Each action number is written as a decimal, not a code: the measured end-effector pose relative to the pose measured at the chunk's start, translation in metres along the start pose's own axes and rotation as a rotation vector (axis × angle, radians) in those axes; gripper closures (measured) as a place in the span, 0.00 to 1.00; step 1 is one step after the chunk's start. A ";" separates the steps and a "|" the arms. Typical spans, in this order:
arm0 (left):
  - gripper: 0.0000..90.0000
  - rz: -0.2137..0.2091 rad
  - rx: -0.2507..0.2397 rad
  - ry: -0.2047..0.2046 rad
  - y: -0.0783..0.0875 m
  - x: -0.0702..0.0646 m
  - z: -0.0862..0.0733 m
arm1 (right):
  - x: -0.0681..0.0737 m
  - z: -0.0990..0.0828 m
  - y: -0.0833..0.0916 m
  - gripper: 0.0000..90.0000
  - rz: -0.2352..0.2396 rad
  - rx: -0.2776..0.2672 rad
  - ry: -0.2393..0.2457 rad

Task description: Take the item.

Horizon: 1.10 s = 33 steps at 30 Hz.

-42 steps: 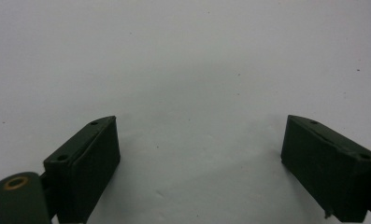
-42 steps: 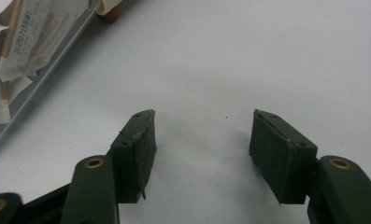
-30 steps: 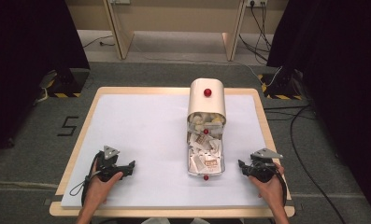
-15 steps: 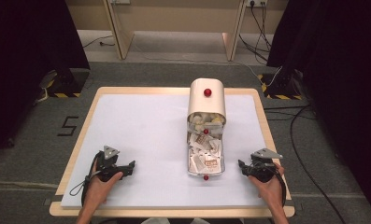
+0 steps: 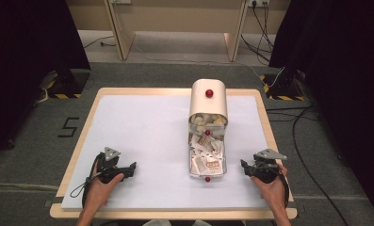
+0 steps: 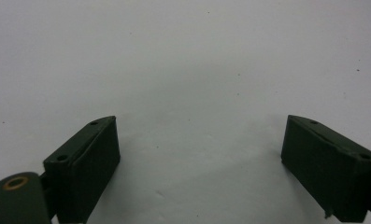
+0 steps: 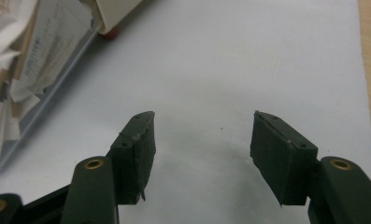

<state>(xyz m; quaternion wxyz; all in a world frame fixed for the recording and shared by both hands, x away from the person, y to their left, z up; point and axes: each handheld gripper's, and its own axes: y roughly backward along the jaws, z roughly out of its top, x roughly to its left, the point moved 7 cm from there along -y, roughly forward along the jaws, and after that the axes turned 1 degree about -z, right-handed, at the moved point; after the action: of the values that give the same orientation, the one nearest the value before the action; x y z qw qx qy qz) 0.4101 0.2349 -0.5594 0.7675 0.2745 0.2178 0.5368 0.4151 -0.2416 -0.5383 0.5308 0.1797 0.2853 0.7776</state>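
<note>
White mat (image 5: 142,136) lies under both your grippers. Your left gripper (image 5: 128,168) and right gripper (image 5: 244,165) rest on it with jaws apart, gripping nothing. Between them sits the tray (image 5: 192,172) of paper packets (image 5: 204,155), nearer your right.

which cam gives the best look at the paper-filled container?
High view: the whole container shows mid-table, its cream cover over the far end, papers exposed. Right gripper view catches one corner with papers and a red knob. Left gripper view faces bare table surface.
</note>
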 end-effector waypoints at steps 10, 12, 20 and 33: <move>0.12 0.000 0.000 0.000 0.000 0.000 0.000 | 0.011 0.016 0.012 0.48 0.029 -0.054 0.002; 0.12 0.000 -0.001 0.001 0.000 0.000 0.000 | 0.014 0.019 0.014 0.48 0.035 -0.064 0.002; 0.12 0.000 0.000 0.000 0.000 0.000 0.000 | 0.022 0.028 0.022 0.49 0.049 -0.092 0.008; 0.12 0.000 0.000 0.000 0.000 0.000 0.000 | 0.035 0.040 0.034 0.50 0.063 -0.135 0.025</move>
<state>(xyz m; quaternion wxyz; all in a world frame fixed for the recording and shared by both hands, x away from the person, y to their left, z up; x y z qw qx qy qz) 0.4101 0.2348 -0.5594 0.7675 0.2744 0.2178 0.5369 0.4012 -0.2079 -0.4868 0.5134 0.1424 0.2330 0.8135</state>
